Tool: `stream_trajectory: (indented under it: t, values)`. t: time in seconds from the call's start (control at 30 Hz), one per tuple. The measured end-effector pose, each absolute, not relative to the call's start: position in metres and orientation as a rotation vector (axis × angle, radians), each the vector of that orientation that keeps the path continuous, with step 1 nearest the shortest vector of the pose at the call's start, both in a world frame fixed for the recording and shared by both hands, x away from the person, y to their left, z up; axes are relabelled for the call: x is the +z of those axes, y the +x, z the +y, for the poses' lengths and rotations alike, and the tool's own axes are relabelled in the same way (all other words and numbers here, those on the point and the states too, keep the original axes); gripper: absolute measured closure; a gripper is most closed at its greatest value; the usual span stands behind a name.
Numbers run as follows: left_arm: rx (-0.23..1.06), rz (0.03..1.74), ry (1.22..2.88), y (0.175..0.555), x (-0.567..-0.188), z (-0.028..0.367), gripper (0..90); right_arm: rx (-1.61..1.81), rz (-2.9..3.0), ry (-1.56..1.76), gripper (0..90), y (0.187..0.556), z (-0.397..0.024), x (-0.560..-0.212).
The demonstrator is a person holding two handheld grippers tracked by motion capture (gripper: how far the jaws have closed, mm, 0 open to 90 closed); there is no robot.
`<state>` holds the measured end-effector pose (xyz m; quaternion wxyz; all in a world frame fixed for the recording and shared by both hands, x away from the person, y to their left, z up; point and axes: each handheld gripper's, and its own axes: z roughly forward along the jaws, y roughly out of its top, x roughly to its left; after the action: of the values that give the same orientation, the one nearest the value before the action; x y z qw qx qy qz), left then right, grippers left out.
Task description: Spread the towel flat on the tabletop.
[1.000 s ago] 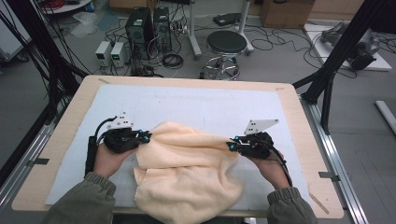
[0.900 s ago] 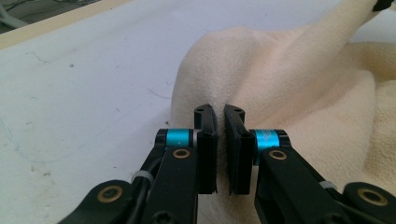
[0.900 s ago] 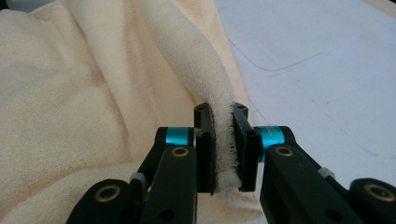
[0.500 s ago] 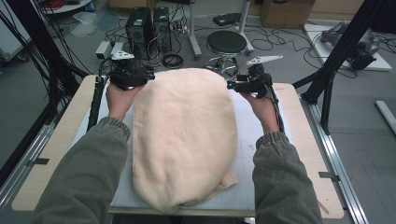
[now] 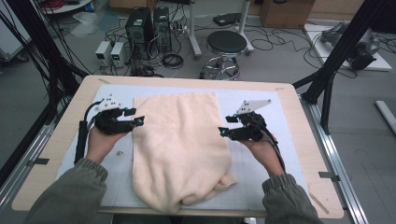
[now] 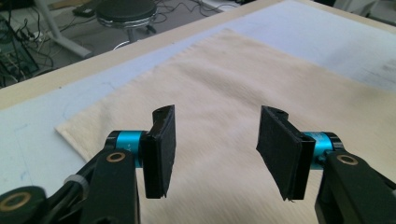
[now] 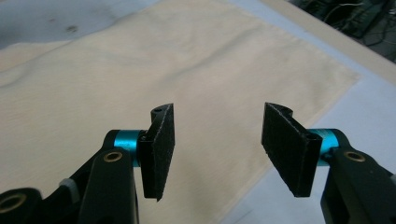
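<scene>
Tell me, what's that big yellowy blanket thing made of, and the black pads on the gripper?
The cream towel looks like soft terry cotton: fuzzy, matte, rumpled at its near end. The left gripper pads look like black foam or rubber, dull and slightly rough-edged.

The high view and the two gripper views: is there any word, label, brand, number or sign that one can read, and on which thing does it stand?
None can be read.
The cream towel, the table and both grippers, left and right, bear no print.
The two small grey boxes on the floor have front panels too small and blurred to read.
</scene>
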<state>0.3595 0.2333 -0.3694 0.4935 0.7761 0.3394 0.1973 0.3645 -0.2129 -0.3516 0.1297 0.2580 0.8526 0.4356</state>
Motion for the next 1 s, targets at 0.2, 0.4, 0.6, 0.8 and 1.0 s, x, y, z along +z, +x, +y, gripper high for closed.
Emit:
stream_trajectory:
  t: [0.2, 0.4, 0.6, 0.8, 1.0]
  values:
    - [0.415, 0.709, 1.892, 0.301, -0.382, 0.230, 42.5, 1.308, 2.517, 0.663, 42.8, 0.324, -0.215, -0.364]
    - [0.290, 0.603, 1.951, 0.256, -0.404, 0.224, 38.4, 1.339, 2.574, 0.605, 42.7, 0.292, -0.221, -0.390]
    - [0.194, 0.548, 2.062, 0.243, -0.423, 0.221, 38.5, 1.377, 2.654, 0.557, 41.9, 0.277, -0.217, -0.416]
    - [0.189, 0.507, 2.169, 0.247, -0.437, 0.207, 59.4, 1.318, 2.715, 0.559, 64.9, 0.280, -0.205, -0.434]
    - [0.243, 0.532, 2.134, 0.249, -0.424, 0.212, 84.1, 1.318, 2.701, 0.543, 78.2, 0.278, -0.206, -0.427]
